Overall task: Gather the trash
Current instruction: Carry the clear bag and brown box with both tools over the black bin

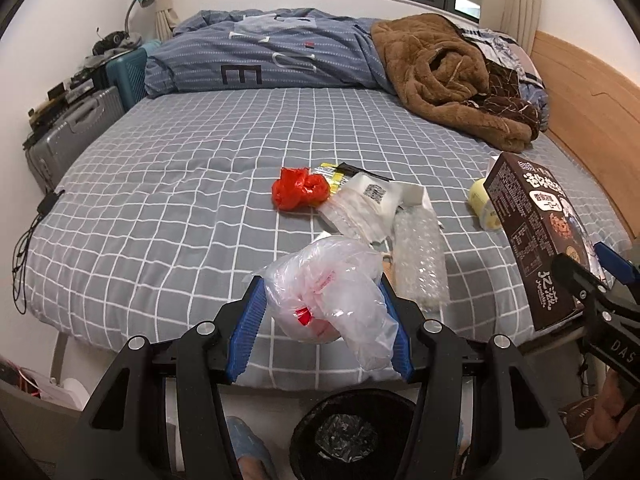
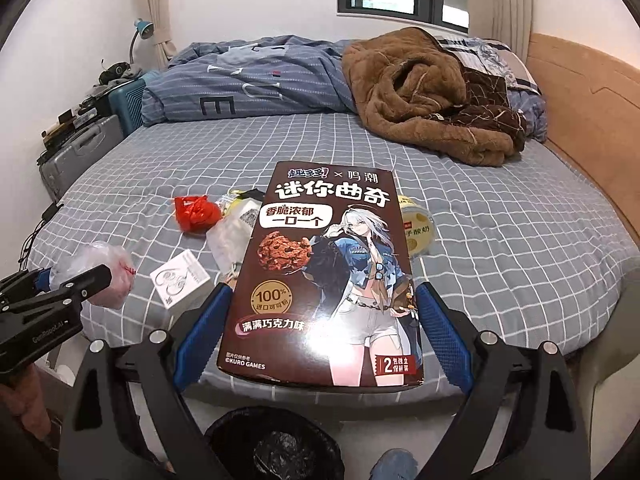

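Right wrist view: I had the right gripper [image 2: 320,312] clamped on one brown cookie box [image 2: 324,276], both blue pads pressed against its long side edges near the lower half. Box was face up to the camera, long axis running away from me toward the far end of the bed [image 2: 500,240], top flap end pointing away, tilted up off the sheet. Left wrist view: my left gripper [image 1: 324,312] was part closed, squeezing one crumpled clear plastic bag [image 1: 328,292] with red print inside; bag bulged between the pads, no clear long axis, loose tail hanging toward the right pad. Both held above the near bed edge, with one black lined bin [image 1: 352,432] on the floor right below. Left on the checked sheet, counted: one red plastic wad [image 1: 300,188], one yellow-black wrapper [image 1: 332,172] just behind it, one white pouch with a printed code [image 1: 360,204] touching the wad's right side, one bubble wrap piece [image 1: 420,256] lying lengthwise toward me, one yellow yogurt cup [image 2: 418,232] on its side by the box, one small white carton [image 2: 180,276] near the left gripper. Brown fleece [image 1: 448,80] and blue duvet [image 1: 260,56] piled at the far end.
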Available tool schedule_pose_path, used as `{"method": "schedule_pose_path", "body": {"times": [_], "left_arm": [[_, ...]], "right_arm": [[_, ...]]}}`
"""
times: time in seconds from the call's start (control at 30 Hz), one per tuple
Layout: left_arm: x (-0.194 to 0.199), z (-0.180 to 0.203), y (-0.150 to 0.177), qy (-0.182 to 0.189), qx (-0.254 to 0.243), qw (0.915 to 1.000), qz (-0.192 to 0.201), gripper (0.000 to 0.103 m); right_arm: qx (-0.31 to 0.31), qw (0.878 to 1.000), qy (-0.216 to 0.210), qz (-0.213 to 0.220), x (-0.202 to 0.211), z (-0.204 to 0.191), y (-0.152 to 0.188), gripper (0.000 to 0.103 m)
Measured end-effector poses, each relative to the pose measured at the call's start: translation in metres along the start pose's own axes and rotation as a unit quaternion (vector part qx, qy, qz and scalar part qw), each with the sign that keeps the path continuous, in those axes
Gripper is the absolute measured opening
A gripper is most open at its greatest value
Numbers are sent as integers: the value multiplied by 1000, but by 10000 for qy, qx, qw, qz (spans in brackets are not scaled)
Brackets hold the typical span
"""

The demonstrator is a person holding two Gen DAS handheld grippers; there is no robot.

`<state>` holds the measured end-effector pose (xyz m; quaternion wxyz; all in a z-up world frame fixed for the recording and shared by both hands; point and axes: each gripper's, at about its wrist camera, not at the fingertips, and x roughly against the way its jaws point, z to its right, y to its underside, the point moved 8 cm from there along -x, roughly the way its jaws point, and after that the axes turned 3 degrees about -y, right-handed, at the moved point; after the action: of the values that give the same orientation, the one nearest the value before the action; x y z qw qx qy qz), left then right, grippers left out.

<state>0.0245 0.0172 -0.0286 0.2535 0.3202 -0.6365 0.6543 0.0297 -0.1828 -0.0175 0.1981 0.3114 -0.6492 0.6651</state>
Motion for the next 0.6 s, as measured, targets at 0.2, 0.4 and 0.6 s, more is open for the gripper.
{"method": "schedule_pose_path", "body": {"times": [0.2, 0.4, 0.6], "left_arm": [[11, 3, 19, 24, 43, 10000, -50, 54], [20, 4, 33, 80, 52, 9999, -58, 54], [25, 5, 51, 172, 118, 9997, -85, 54]], "right_arm": [[-58, 10000, -64, -29, 16, -1, 16, 88], [-99, 9999, -52, -64, 25, -1, 29, 88], [-33, 9999, -29, -152, 27, -9, 46, 88]]}}
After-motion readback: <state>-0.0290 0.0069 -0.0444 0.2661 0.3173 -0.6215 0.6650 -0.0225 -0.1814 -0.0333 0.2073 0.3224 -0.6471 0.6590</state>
